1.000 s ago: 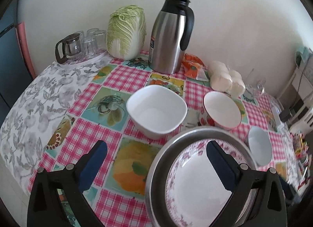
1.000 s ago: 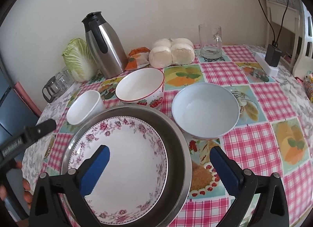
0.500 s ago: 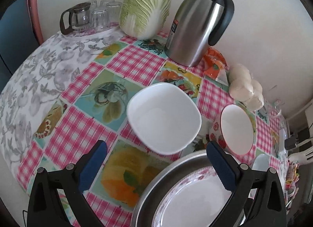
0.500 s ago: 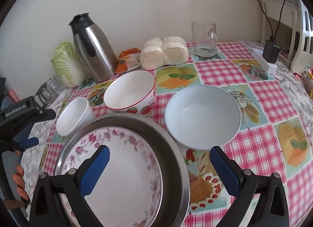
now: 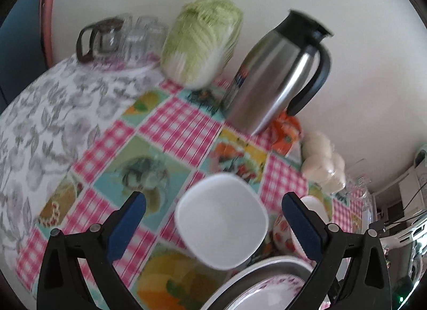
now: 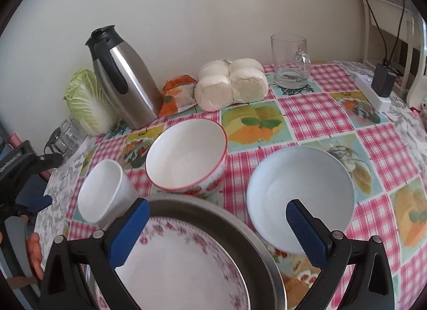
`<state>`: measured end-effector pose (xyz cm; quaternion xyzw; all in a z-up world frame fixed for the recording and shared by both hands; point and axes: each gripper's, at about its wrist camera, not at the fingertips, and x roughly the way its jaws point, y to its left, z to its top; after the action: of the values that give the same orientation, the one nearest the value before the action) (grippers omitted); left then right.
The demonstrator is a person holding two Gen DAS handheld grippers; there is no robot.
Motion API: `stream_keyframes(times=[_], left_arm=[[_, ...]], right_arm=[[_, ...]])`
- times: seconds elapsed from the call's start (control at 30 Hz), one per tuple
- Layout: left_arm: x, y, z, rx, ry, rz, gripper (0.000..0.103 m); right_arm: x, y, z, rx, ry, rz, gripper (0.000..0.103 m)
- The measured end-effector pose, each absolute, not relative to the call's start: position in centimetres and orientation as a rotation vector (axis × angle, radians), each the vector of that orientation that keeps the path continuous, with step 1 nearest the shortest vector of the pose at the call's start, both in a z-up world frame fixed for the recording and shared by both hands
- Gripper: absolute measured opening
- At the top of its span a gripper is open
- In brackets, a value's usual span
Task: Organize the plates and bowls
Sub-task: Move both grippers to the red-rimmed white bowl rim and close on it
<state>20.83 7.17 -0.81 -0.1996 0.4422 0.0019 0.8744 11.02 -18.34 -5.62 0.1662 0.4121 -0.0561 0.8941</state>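
While both grippers gape empty | left gripper over square white bowl | right gripper beside it, over floral plate

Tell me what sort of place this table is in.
Most likely a home dining or kitchen corner: a table under a checked fruit-print cloth, set against a plain wall, holding a steel thermos jug, a napa cabbage, steamed buns and crockery.

Floral plate in steel pan; three bowls beside
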Motion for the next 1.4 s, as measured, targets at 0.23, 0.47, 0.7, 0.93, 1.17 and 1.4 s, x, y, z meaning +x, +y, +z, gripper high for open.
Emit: stream_keyframes(times=[0.23, 0.47, 0.7, 0.93, 1.17, 1.4], left_arm=[[23.2, 3.9, 0.1, -0.357, 0.932, -0.13, 0.102], [24.7, -1.4, -1.3, -0.324, 1.018, -0.286, 0.101], [24.6, -5.2, -4.2, -0.203, 1.072, -0.307, 0.073], [24.9, -7.1, -5.8, -0.165, 1.109, -0.331, 0.048], [25.2, -8.9, -8.0, -0.136, 1.169, -0.334, 0.035], [25.5, -9.2, -8.8, -0.105, 1.161, -0.305, 0.026]], right_arm=[[14.2, -19.4, -5.9, 0.356, 0.904, -0.153, 0.103], [17.3, -20.7, -6.6, 0.387, 0.978, -0.17, 0.091], [19.4, -21.3, -7.4, 0.356, 1.022, -0.174, 0.067], [20.4, -21.3, -8.9, 0.343, 1.061, -0.154, 0.047], [21.4, -20.8, -10.2, 0.323, 1.1, -0.121, 0.027], [22.3, -19.9, -11.0, 0.286, 1.132, -0.087, 0.016]])
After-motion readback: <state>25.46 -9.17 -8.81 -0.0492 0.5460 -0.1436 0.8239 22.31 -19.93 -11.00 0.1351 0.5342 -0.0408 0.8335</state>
